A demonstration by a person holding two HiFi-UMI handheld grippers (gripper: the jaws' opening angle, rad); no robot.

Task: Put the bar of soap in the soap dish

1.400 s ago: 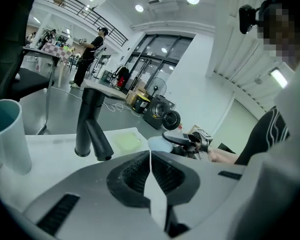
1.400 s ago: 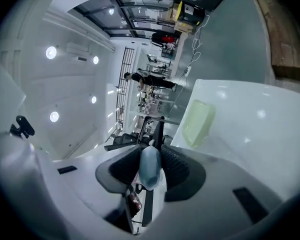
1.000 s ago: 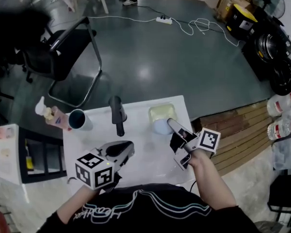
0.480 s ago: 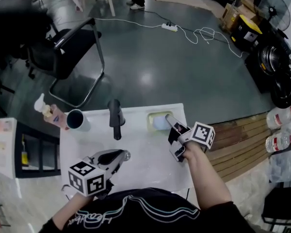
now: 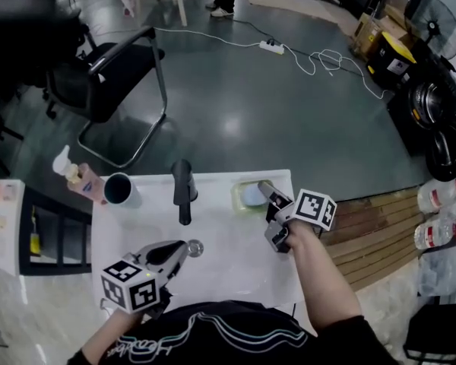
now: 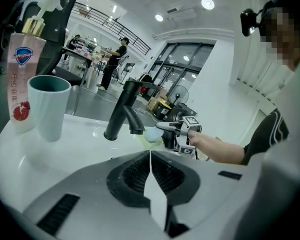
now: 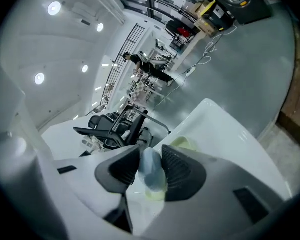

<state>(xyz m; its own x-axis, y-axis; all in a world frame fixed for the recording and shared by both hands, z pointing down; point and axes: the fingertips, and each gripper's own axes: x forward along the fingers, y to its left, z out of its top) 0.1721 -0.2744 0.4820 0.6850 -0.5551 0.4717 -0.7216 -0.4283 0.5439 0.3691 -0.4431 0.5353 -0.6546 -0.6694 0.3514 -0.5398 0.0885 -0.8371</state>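
Observation:
A pale blue bar of soap [image 7: 150, 176] sits between the pads of my right gripper [image 7: 151, 153], which is shut on it. Just under the soap lies the pale green soap dish [image 7: 184, 144]; whether they touch I cannot tell. The head view has the dish [image 5: 237, 190] at the white basin's back right corner, with the soap [image 5: 252, 197] over it at the tips of the right gripper [image 5: 263, 193]. My left gripper [image 5: 182, 248] hovers near the basin's front left, its jaws shut on nothing. The left gripper [image 6: 150, 154] view also catches the soap [image 6: 151, 134].
A black faucet [image 5: 184, 191] stands at the back middle of the basin [image 5: 228, 265], with the drain [image 5: 195, 245] in front of it. A teal cup [image 5: 121, 190] and a pump bottle [image 5: 79, 178] stand at the back left. A black chair [image 5: 99, 74] and wooden boards [image 5: 365, 211] lie beyond.
My right gripper has carried the soap a little back and down, from in front of the dish to over it. The left gripper has drifted toward the front left.

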